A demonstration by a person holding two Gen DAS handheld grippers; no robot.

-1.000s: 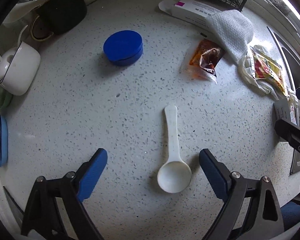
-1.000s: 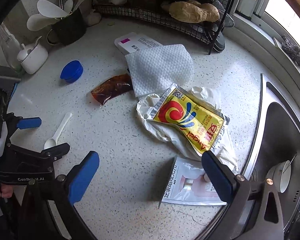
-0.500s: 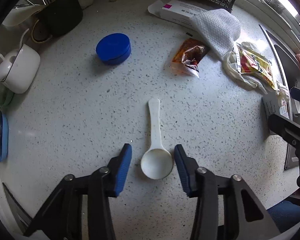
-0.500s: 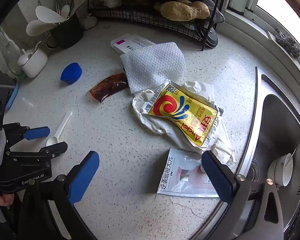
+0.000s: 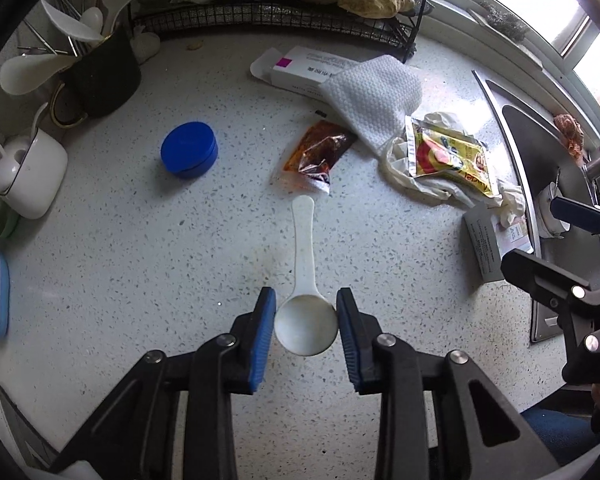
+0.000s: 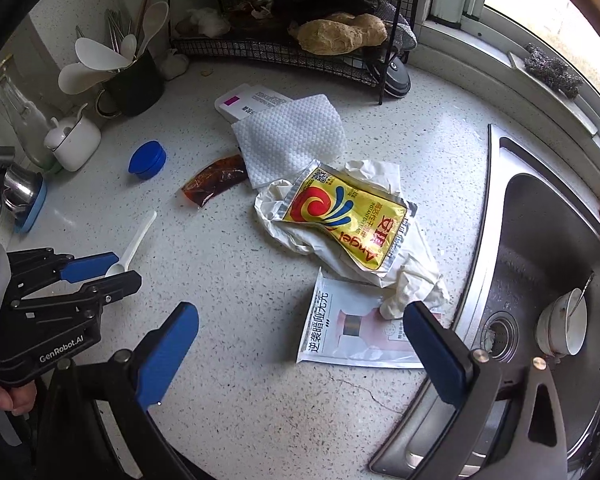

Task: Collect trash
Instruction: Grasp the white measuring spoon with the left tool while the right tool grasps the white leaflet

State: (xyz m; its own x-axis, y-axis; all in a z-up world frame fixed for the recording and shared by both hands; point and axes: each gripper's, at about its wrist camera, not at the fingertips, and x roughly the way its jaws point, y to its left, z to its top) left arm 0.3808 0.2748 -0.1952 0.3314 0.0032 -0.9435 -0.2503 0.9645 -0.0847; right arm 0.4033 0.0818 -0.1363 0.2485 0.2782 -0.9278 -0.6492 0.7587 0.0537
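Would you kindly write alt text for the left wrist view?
The left gripper is shut on the bowl of a white plastic scoop above a speckled countertop. Beyond lie a blue lid, a sauce sachet and a yellow packet.

a home kitchen: speckled countertop (image 6: 260, 400), steel sink (image 6: 540, 264), utensil cup (image 6: 134, 84)

Both my wrist cameras look steeply down at the counter (image 5: 140, 260) from close, sharing the wrappers (image 6: 344, 220) and spoon (image 5: 306, 312).
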